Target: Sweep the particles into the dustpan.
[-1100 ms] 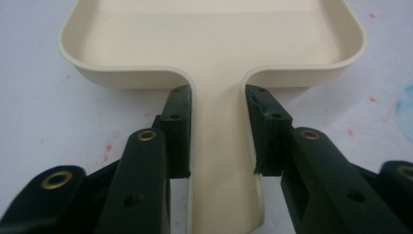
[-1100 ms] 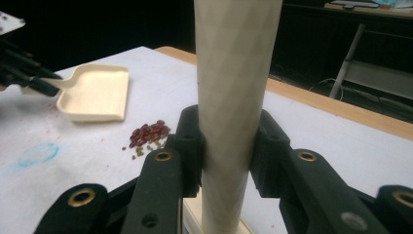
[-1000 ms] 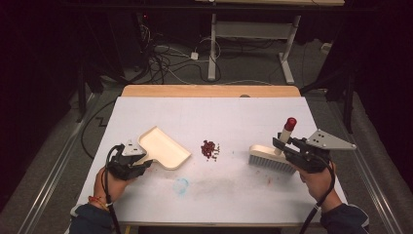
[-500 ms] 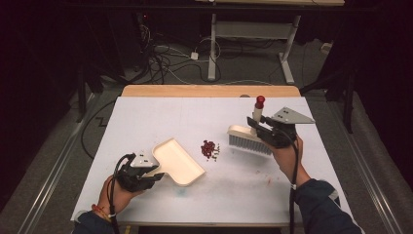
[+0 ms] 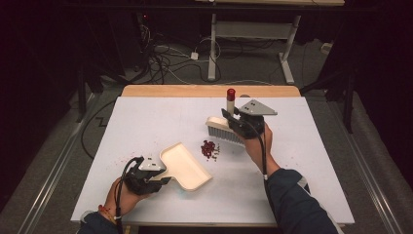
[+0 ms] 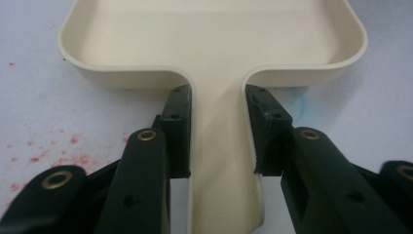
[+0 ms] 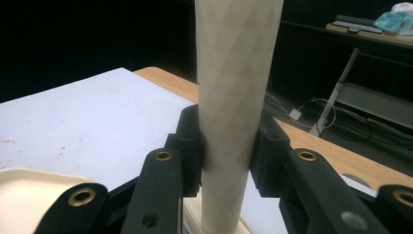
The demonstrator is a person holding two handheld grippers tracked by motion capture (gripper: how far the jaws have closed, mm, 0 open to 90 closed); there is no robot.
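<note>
A cream dustpan lies flat on the white table, its mouth facing a small pile of dark red crumbs. My left gripper is shut on the dustpan's handle, which sits between both pads. A cream hand brush with a red-tipped handle stands bristles-down just beyond the crumbs. My right gripper is shut on the brush handle, which runs upright between the jaws.
Faint red stains and a blue smear mark the tabletop near the dustpan. A wooden strip edges the table's far side. Beyond it are cables and a desk frame on the floor.
The right gripper carried the brush left and away from the person, to just behind the crumbs. The left gripper slid the dustpan to the right, closer to the crumbs.
</note>
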